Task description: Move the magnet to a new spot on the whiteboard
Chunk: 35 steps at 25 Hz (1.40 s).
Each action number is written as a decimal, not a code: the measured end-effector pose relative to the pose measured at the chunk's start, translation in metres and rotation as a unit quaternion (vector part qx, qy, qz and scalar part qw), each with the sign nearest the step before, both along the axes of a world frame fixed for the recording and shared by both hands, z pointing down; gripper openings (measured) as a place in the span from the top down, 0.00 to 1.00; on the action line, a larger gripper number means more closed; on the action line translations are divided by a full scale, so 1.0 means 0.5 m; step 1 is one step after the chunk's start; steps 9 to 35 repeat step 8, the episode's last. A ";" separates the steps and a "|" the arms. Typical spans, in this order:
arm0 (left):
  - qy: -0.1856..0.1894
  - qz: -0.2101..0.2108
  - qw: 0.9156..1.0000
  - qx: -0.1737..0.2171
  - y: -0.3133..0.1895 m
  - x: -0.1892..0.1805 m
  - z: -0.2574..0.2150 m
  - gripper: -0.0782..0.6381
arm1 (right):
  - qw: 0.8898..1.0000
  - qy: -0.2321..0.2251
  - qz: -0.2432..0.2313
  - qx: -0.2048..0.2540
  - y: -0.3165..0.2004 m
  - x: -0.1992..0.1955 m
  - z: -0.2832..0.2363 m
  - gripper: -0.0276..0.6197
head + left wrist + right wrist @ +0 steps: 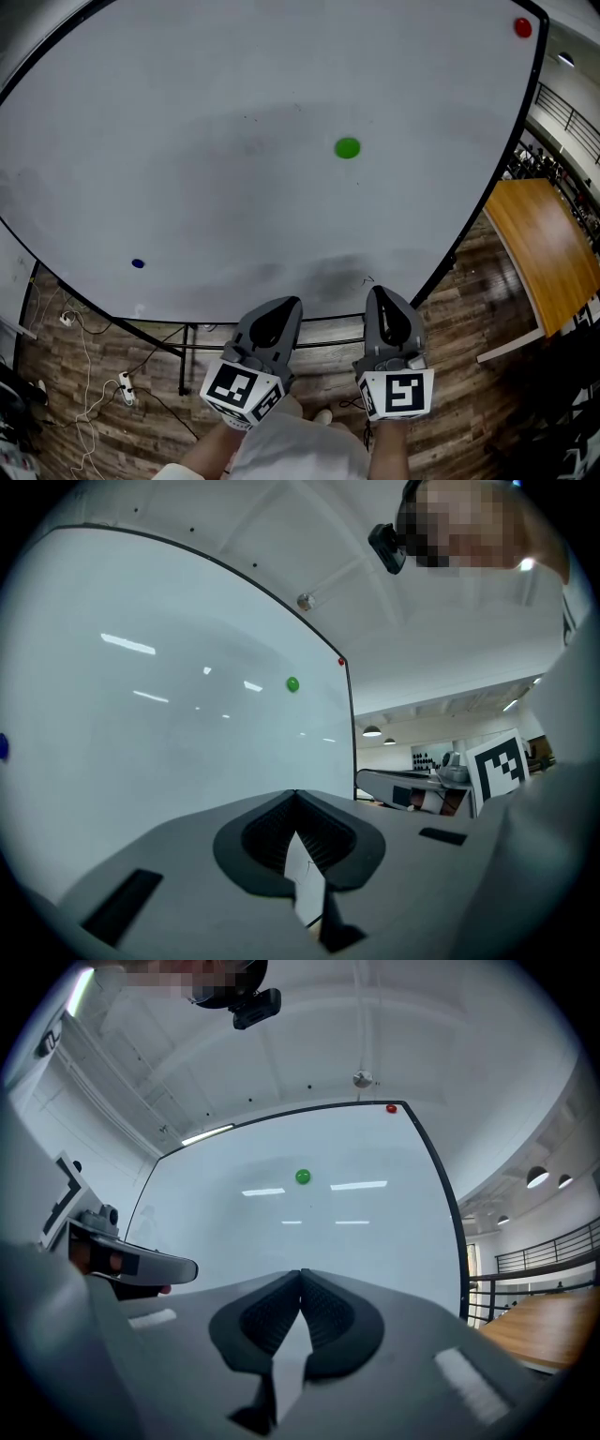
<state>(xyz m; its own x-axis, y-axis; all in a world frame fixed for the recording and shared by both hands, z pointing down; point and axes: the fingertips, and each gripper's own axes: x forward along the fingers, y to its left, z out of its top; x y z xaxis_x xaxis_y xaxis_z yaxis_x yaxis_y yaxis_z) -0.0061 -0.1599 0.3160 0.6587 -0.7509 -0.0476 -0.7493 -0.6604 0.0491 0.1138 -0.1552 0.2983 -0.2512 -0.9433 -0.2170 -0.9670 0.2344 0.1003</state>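
Both grippers are closed and hold nothing: the left gripper [288, 303] shows its two jaws meeting at the tips in the left gripper view, with only the hollow between the ribbed pads behind them, and the right gripper [377, 292] shows the same in the right gripper view. They are held side by side, low and close to the person's body, tips pointing up and forward at the whiteboard [187, 141] and stopping just short of its lower edge in the head view, touching nothing. The left one is tilted slightly to the right, the right one stands nearly straight, and each carries one marker cube, two in all, at the wrist end. On the board sit three magnets, all well apart from the grippers and from one another: one green magnet [347, 147] a little right of the middle, the nearest to the jaws; one red magnet [522, 27] in the far upper right corner by the frame; and one small blue magnet [138, 263] low on the left. Beyond the board's right edge stands one wooden table [544, 244], and loose cables [84, 356] lie on the plank floor at lower left.
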 end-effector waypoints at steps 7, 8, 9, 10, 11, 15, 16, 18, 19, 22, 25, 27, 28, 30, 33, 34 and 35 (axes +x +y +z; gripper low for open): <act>-0.001 -0.002 1.000 -0.003 -0.003 0.001 0.005 0.88 | 1.000 -0.002 0.002 -0.001 -0.004 0.005 0.003 0.94; -0.001 -0.002 1.000 -0.003 -0.004 0.001 0.006 0.88 | 1.000 -0.002 0.002 -0.001 -0.004 0.005 0.003 0.94; -0.001 -0.002 1.000 -0.003 -0.004 0.001 0.006 0.88 | 1.000 -0.002 0.002 -0.001 -0.004 0.005 0.003 0.94; -0.001 -0.002 1.000 -0.003 -0.004 0.001 0.006 0.88 | 1.000 -0.002 0.002 -0.001 -0.004 0.005 0.003 0.94; -0.001 -0.002 1.000 -0.003 -0.004 0.001 0.006 0.88 | 1.000 -0.002 0.002 -0.001 -0.004 0.005 0.003 0.94; -0.001 -0.002 1.000 -0.003 -0.004 0.001 0.006 0.88 | 1.000 -0.002 0.002 -0.001 -0.004 0.005 0.003 0.94; -0.001 -0.002 1.000 -0.003 -0.004 0.001 0.006 0.88 | 1.000 -0.002 0.002 -0.001 -0.004 0.005 0.003 0.94; -0.001 -0.002 1.000 -0.003 -0.004 0.001 0.006 0.88 | 1.000 -0.002 0.002 -0.001 -0.004 0.005 0.003 0.94; -0.001 -0.002 1.000 -0.003 -0.004 0.001 0.006 0.88 | 1.000 -0.002 0.002 -0.001 -0.004 0.005 0.003 0.94; -0.001 -0.002 1.000 -0.003 -0.004 0.001 0.006 0.88 | 1.000 -0.002 0.002 -0.001 -0.004 0.005 0.003 0.94; -0.001 -0.002 1.000 -0.003 -0.004 0.001 0.006 0.88 | 1.000 -0.002 0.002 -0.001 -0.004 0.005 0.003 0.94; -0.001 -0.002 1.000 -0.003 -0.004 0.001 0.006 0.88 | 1.000 -0.002 0.002 -0.001 -0.004 0.005 0.003 0.94; -0.001 -0.002 1.000 -0.003 -0.004 0.001 0.006 0.88 | 1.000 -0.002 0.002 -0.001 -0.004 0.005 0.003 0.94; -0.001 -0.002 1.000 -0.003 -0.004 0.001 0.006 0.88 | 1.000 -0.002 0.002 -0.001 -0.004 0.005 0.003 0.94; -0.001 -0.002 1.000 -0.003 -0.004 0.001 0.006 0.88 | 1.000 -0.002 0.002 -0.001 -0.004 0.005 0.003 0.94; -0.001 -0.002 1.000 -0.003 -0.004 0.001 0.006 0.88 | 1.000 -0.002 0.002 -0.001 -0.004 0.005 0.003 0.94; -0.001 -0.002 1.000 -0.003 -0.004 0.001 0.006 0.88 | 1.000 -0.002 0.002 -0.001 -0.004 0.005 0.003 0.94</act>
